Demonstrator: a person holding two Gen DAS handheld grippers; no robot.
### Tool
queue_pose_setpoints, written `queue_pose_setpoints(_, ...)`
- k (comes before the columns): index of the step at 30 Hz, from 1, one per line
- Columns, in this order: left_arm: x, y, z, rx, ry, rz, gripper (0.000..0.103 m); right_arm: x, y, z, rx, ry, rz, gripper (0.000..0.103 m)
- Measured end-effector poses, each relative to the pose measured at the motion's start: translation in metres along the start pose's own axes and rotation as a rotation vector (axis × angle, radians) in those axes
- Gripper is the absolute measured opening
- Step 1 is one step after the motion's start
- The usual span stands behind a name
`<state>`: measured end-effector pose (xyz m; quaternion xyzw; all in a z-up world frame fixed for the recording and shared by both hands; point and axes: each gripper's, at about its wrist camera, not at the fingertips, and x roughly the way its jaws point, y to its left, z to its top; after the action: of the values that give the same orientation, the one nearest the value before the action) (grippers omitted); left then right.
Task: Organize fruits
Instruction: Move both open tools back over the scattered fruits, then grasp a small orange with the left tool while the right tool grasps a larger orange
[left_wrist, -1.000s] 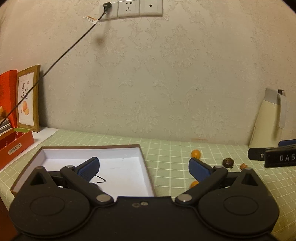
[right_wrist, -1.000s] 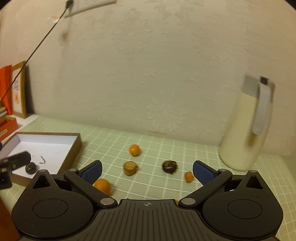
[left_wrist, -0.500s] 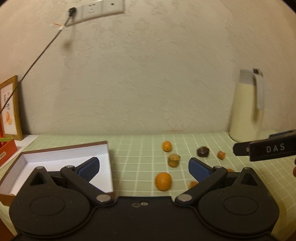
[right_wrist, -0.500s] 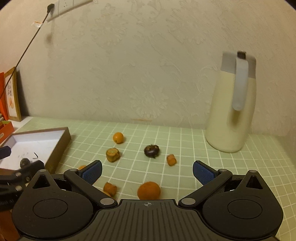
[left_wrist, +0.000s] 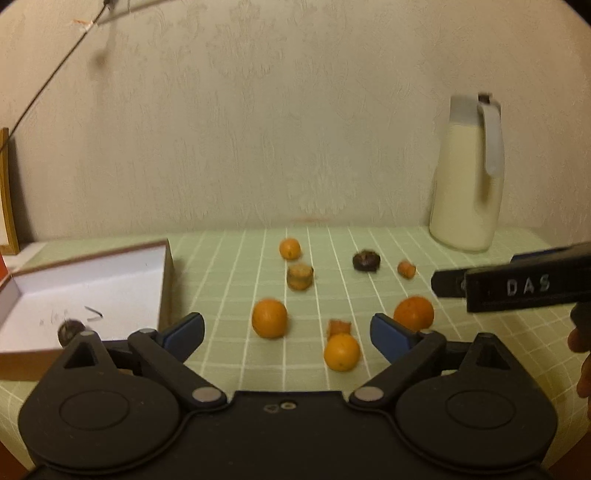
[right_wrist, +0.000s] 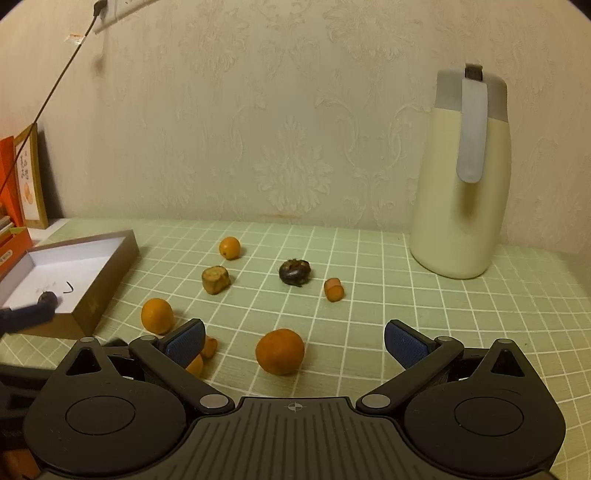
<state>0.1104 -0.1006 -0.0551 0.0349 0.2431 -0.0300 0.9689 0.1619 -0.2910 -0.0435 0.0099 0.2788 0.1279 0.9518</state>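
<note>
Table: green checked cloth (right_wrist: 369, 314), patterned wallpaper behind.
Left gripper (left_wrist: 288, 332): fingers apart, just narrowing, nothing gripped; small orange (left_wrist: 341, 352) between them.
Right gripper (right_wrist: 294, 341): fingers apart; larger orange (right_wrist: 280, 351) between.
Box (left_wrist: 162, 280): left of fingers, holds one dark, blurred fruit, perhaps a chestnut (left_wrist: 70, 331).

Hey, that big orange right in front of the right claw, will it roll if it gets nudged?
Probably: the orange looks round and rests loose on the flat tablecloth. Its skin looks firm, so likely no crushing.

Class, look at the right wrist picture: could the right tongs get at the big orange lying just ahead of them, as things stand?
Probably yes. The right tongs stand open, and the big orange lies on the green cloth between their tips with nothing in front. A carrot piece lies off beside the left tip.
</note>
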Motion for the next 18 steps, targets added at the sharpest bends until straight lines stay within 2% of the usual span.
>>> queue_pose_setpoints(7,0.014,-0.007,-0.006,0.023,0.031,0.002,0.084,0.007,-0.007,-0.008,0.006,0.025,0.015,0.103)
queue_pose_setpoints(10,0.020,-0.009,-0.007,0.014,0.046,-0.003,0.080,0.014,-0.010,-0.011,0.015,0.048,0.027,0.086)
queue_pose_setpoints(14,0.027,-0.010,-0.009,-0.020,0.067,-0.017,0.074,0.020,-0.010,-0.012,0.009,0.059,0.031,0.085)
queue_pose_setpoints(18,0.035,-0.012,-0.012,-0.031,0.094,-0.037,0.066,0.026,-0.007,-0.015,-0.001,0.081,0.049,0.076)
